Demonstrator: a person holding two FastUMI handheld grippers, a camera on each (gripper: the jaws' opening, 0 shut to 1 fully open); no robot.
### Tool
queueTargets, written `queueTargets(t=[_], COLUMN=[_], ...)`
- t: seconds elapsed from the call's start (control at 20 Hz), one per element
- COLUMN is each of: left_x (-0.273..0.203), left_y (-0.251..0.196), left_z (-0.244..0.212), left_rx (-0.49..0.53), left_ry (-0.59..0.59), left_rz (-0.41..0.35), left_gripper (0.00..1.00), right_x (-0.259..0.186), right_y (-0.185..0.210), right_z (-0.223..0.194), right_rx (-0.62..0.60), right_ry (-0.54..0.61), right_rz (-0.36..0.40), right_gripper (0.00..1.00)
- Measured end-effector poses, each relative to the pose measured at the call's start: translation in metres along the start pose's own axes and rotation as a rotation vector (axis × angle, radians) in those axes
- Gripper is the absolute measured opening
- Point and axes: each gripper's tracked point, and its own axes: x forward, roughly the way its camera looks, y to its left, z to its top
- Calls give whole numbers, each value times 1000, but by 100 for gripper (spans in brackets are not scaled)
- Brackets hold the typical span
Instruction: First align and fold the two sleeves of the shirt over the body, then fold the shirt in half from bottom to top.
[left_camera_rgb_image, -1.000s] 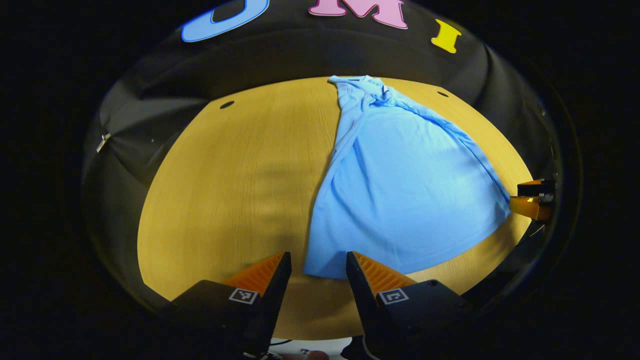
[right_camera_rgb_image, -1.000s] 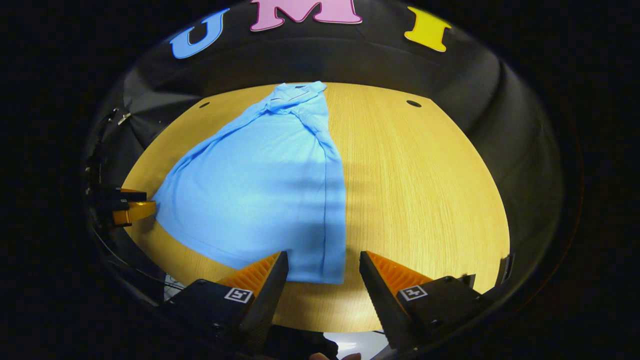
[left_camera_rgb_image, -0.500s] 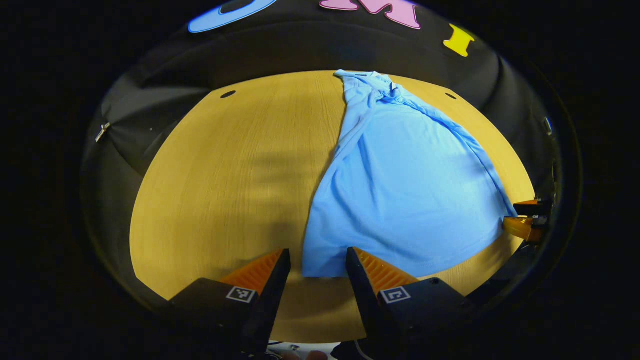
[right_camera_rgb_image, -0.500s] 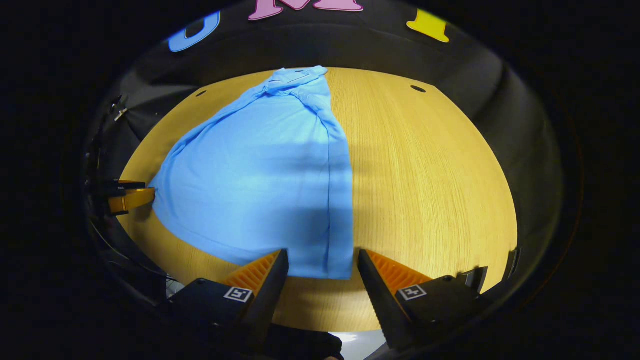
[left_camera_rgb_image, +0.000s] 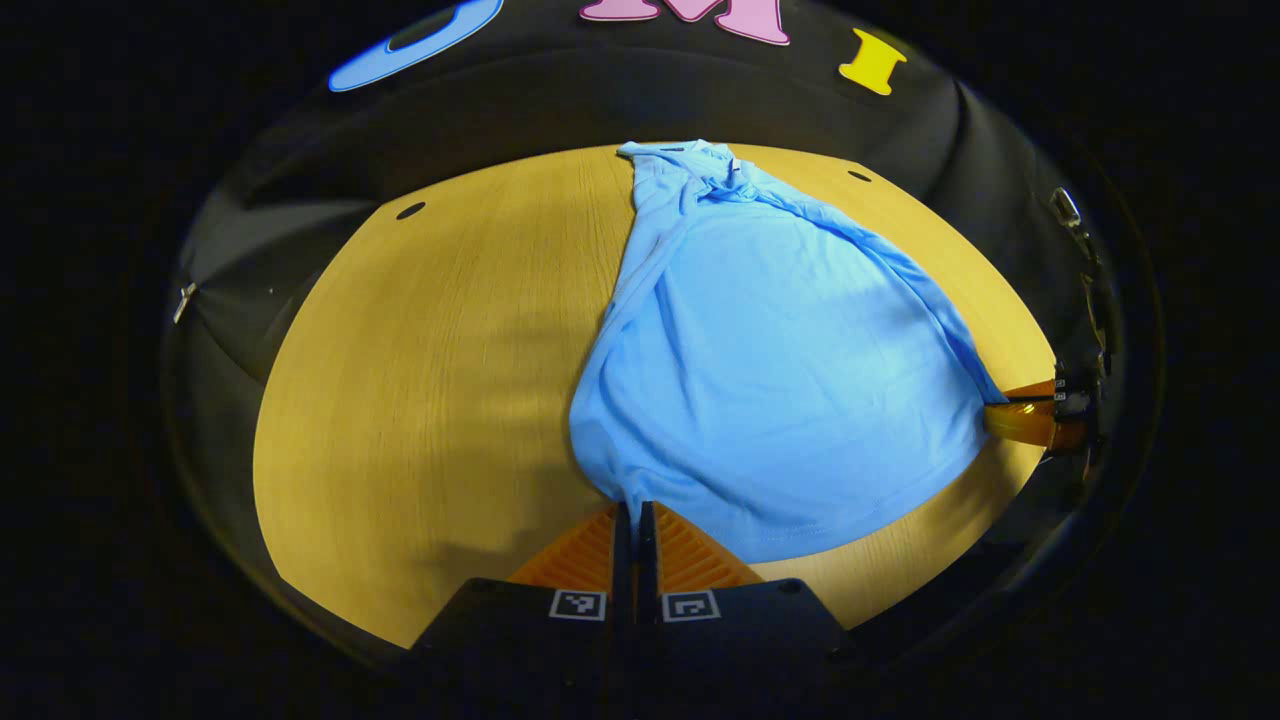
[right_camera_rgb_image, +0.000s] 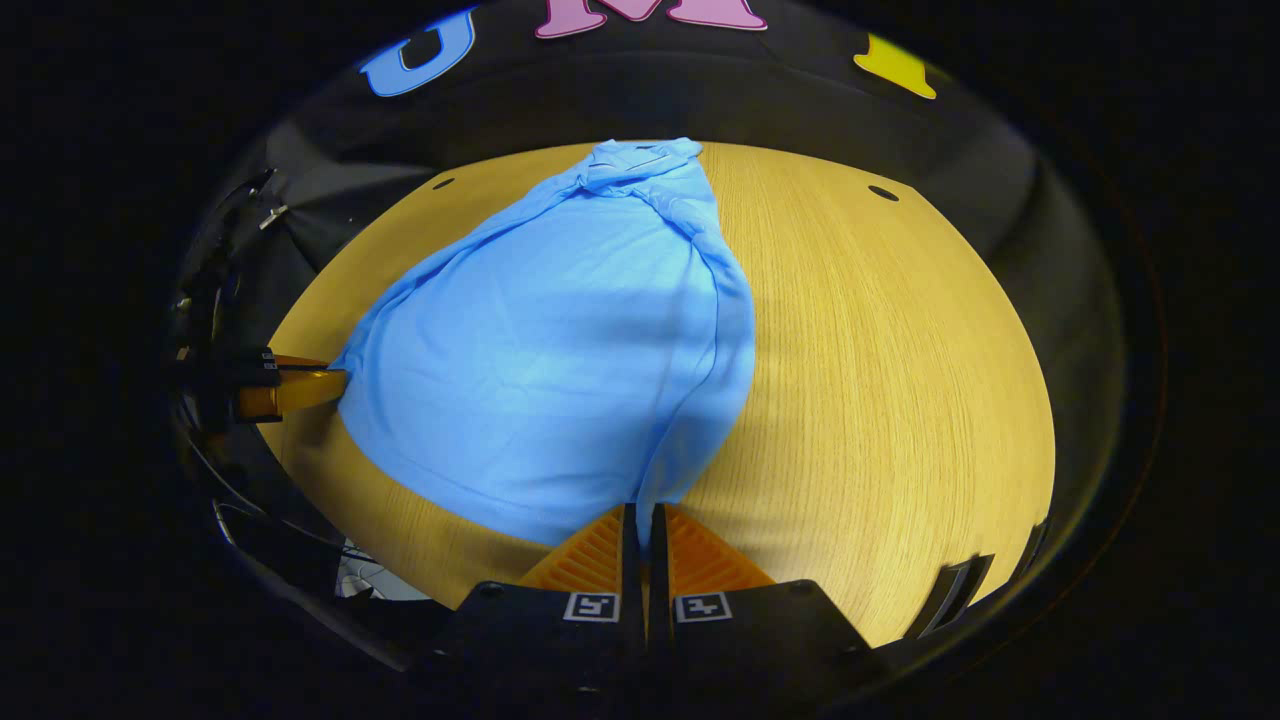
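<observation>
The shirt (left_camera_rgb_image: 770, 370) is a soft, matt knit cloth, mostly smooth across its body, with fine creases and a stitched hem line along the near edge; in the right gripper view (right_camera_rgb_image: 560, 360) it bunches into rumpled folds at the collar end. The table (left_camera_rgb_image: 430, 380) has a wood-look top with fine straight grain and a smooth, low-sheen finish. The left gripper (left_camera_rgb_image: 632, 520) and right gripper (right_camera_rgb_image: 640, 522) look like hard moulded plastic, their fingers ribbed on the outer faces and their bodies matt. The booth wall (right_camera_rgb_image: 700, 100) behind is a dull, slightly wrinkled cloth.
</observation>
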Motion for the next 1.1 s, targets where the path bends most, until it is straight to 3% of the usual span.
queueTargets(t=[0.15,0.2,0.45,0.7,1.1], left_x=[-6,-9,-26,-34,-2], left_y=[2,3,7,10,27], left_z=[11,21,78,156,298], left_rx=[-46,-53,-70,-90,-78], left_ry=[-15,-31,-137,-265,-450], left_rz=[-5,-4,0,-11,25], left_gripper=[2,6,6,6,6], right_x=[-6,-9,-24,-27,3], right_y=[-6,-8,-11,-28,-61], right_z=[13,23,88,163,291], right_rx=[42,49,61,105,107], right_ry=[-33,-58,-182,-302,-461], right_rz=[-9,-14,-19,-28,-61], right_gripper=[6,5,5,5,5])
